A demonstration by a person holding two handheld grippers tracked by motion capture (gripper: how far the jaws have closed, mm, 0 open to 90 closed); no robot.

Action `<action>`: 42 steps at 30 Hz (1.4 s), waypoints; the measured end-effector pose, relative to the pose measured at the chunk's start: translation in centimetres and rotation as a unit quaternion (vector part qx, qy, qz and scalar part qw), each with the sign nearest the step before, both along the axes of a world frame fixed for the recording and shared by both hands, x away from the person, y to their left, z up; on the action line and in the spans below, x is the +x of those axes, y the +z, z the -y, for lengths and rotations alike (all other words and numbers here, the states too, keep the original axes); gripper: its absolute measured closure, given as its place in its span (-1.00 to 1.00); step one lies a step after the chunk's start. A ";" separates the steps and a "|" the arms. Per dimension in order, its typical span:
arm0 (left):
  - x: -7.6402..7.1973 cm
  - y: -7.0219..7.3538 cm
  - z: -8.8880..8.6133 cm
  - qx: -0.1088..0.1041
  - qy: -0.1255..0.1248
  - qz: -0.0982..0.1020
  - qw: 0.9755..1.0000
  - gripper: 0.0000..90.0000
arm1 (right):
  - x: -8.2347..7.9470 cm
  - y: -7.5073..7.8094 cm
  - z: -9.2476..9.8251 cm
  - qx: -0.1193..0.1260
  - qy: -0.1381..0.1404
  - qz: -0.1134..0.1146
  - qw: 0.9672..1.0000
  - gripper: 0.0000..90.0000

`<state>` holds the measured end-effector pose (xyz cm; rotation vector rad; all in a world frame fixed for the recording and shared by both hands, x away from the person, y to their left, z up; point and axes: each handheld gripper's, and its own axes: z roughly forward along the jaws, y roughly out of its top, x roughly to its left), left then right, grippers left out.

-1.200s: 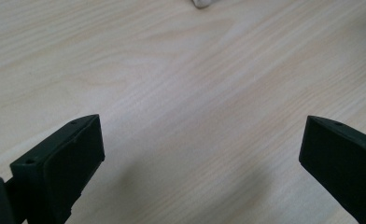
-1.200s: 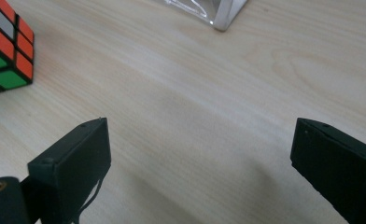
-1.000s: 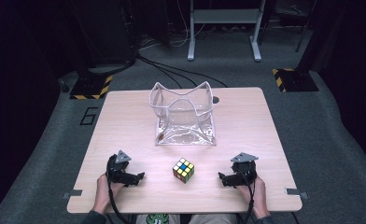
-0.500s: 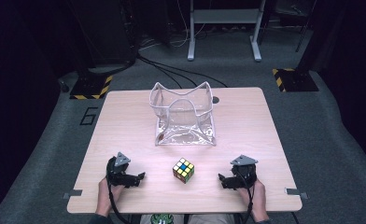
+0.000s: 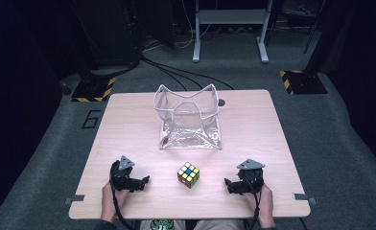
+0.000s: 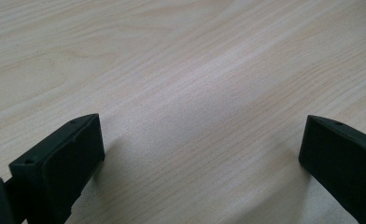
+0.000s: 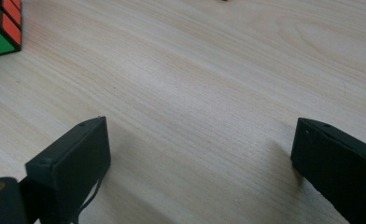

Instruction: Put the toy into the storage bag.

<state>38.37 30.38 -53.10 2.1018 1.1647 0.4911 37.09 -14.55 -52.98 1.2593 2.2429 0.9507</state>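
A multicoloured puzzle cube (image 5: 188, 174) sits on the pale wooden bench (image 5: 128, 124) between the wide-open, empty left tool (image 5: 139, 182) and right tool (image 5: 230, 185), near a clear plastic container (image 5: 189, 117), its contents unclear.

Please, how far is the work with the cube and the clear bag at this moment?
Nothing looks done: the cube sits on the table, in front of the open clear bag. Nothing is in hand; left gripper and right gripper are open. Grasping and probably bagging the cube remain.
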 end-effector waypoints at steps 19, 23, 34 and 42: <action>0.0 0.0 0.2 0.003 0.015 0.000 1.000 -1.00 | 0.1 0.0 -0.2 -0.007 -0.039 -0.001 0.999 -1.00; 0.0 0.1 0.1 0.007 0.012 -0.001 1.000 -1.00 | 0.1 0.1 -0.3 -0.007 -0.041 -0.003 0.999 -1.00; 0.0 0.0 0.2 0.005 0.013 -0.002 1.000 -0.99 | 0.2 0.9 -0.4 0.002 -0.013 0.001 1.000 -1.00; 0.0 0.0 0.2 0.005 0.013 -0.001 1.000 -0.99 | -0.1 1.7 -1.4 0.012 0.009 -0.001 1.000 -1.00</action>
